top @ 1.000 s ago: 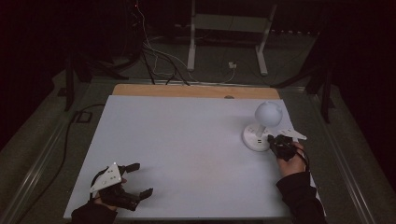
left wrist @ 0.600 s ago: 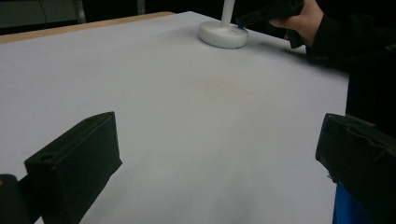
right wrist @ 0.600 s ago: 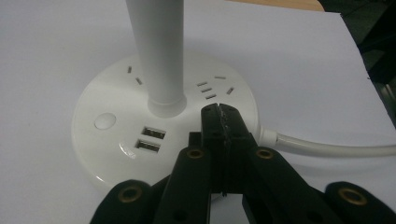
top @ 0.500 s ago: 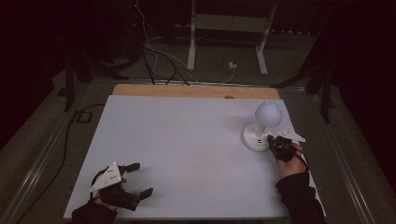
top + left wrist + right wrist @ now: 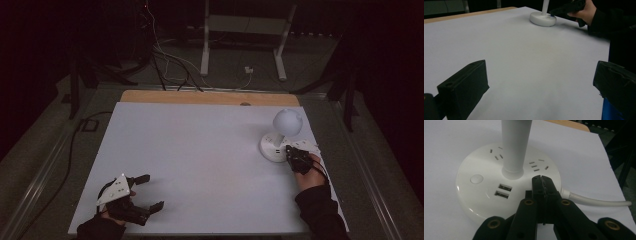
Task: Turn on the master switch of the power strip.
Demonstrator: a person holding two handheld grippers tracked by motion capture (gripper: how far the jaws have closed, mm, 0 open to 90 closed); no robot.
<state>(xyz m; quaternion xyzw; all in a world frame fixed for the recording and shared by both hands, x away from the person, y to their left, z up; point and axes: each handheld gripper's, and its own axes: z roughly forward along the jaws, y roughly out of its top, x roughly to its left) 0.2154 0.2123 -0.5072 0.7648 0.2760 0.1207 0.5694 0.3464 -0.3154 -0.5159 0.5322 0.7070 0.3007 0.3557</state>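
Resting closed right claw point(image 5: 541, 180) on lamp base point(image 5: 481, 195) at 5 o'clock of stem; left claw point(image 5: 150, 191) wide, idle on tabletop point(image 5: 200, 150).

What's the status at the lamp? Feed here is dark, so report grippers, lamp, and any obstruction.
Right gripper shut, tips over lamp base, beside the post. Left gripper open, idle near table's front corner. Lamp upright, cord trailing off. Nothing in the way.

light: dim, room dark around the pale bench point(image 5: 200, 150) | shadows: soft, faint | glare: none | focus: near tool edges slightly blurred, grainy
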